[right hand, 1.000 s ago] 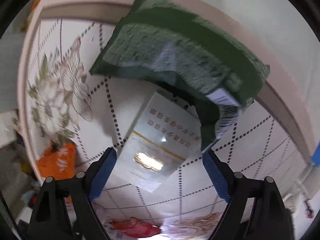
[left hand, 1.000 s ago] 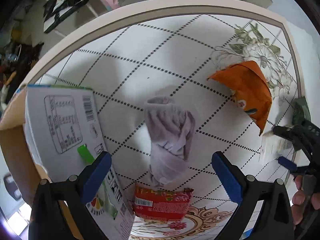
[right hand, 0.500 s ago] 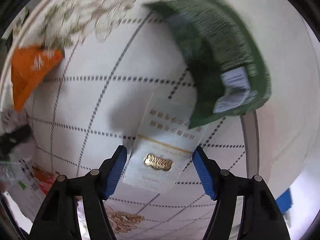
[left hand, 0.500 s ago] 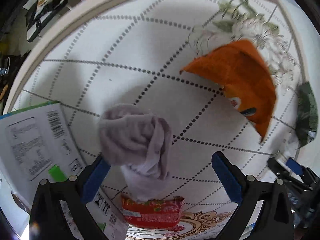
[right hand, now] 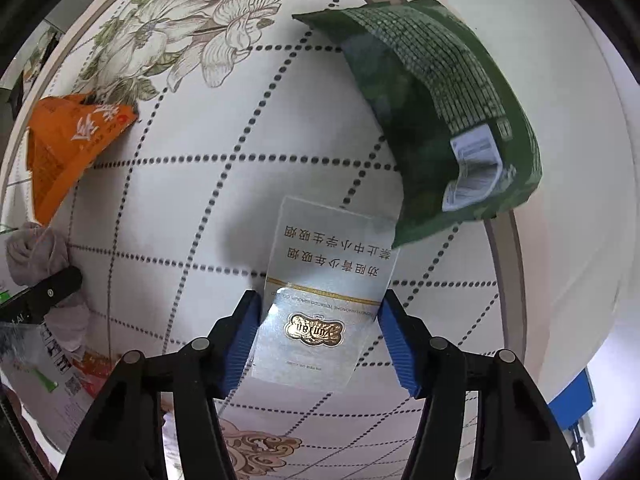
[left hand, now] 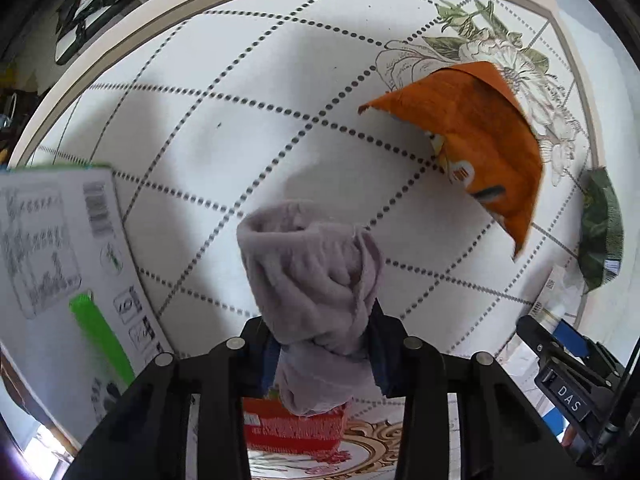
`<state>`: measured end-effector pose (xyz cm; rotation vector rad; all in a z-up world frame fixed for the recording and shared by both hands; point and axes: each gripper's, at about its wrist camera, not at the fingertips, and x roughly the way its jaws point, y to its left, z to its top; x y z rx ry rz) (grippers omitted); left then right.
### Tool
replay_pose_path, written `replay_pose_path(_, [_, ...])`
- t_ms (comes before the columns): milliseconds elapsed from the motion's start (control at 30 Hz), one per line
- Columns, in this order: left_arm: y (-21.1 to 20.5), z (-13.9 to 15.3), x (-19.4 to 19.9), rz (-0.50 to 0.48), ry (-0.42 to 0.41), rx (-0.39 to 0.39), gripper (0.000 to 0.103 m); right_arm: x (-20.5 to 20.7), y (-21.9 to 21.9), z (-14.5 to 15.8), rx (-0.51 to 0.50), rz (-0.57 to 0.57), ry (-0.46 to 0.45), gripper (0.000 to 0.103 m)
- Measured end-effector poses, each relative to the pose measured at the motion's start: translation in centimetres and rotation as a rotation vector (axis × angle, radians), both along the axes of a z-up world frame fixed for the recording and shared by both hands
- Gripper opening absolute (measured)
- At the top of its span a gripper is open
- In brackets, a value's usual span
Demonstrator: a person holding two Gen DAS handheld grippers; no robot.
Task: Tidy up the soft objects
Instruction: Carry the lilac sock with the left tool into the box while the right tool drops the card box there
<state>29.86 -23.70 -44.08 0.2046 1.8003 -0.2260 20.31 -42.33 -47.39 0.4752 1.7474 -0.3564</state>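
While the left gripper (left hand: 320,354) closes on the rolled grey cloth (left hand: 312,276) mid-table (left hand: 224,128), the right gripper's (right hand: 320,334) jaws close beside a silver packet (right hand: 324,300) near the table's right edge.

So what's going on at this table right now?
A person works two handheld grippers over a patterned table. The left gripper is closing on a rolled grey towel, pads against its sides. The right gripper is closing around a white cigarette pack. An orange bag and green bag lie nearby.
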Motion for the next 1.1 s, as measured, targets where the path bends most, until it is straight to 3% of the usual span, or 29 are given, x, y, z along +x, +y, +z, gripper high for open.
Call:
replay_pose_path(200, [0.4, 4.6, -3.1, 0.034, -0.024, -0.128, 0.034, -2.3, 0.9, 3.9, 0.061, 0.038, -0.103, 0.062])
replay_pose_path(400, [2.2, 12.1, -6.6, 0.051, -0.113, -0.25, 0.034, -2.9, 3.8, 10.8, 0.114, 0.126, -0.232, 0.062])
replay_pose_path(567, [8.0, 18.0, -7.3, 0.088, -0.188, -0.33, 0.034, -2.9, 5.6, 18.0, 0.154, 0.204, -0.332, 0.062])
replay_pose_path(733, [14.6, 22.1, -7.6, 0.131, -0.269, -0.345, 0.034, -2.3, 12.0, 23.4, 0.197, 0.282, -0.432, 0.062])
replay_pose_path(833, [18.8, 23.4, -7.5, 0.162, -0.302, -0.337, 0.034, -1.7, 16.8, 25.7, 0.208, 0.344, -0.469, 0.062])
replay_pose_path(967, [24.4, 23.8, -7.1, 0.209, -0.322, -0.322, 0.034, -0.6, 23.4, 26.6, 0.215, 0.41, -0.472, 0.062])
replay_pose_path(1100, [29.2, 22.3, -6.0, 0.24, -0.316, -0.283, 0.034, 0.6, 29.4, 25.4, 0.207, 0.469, -0.428, 0.062])
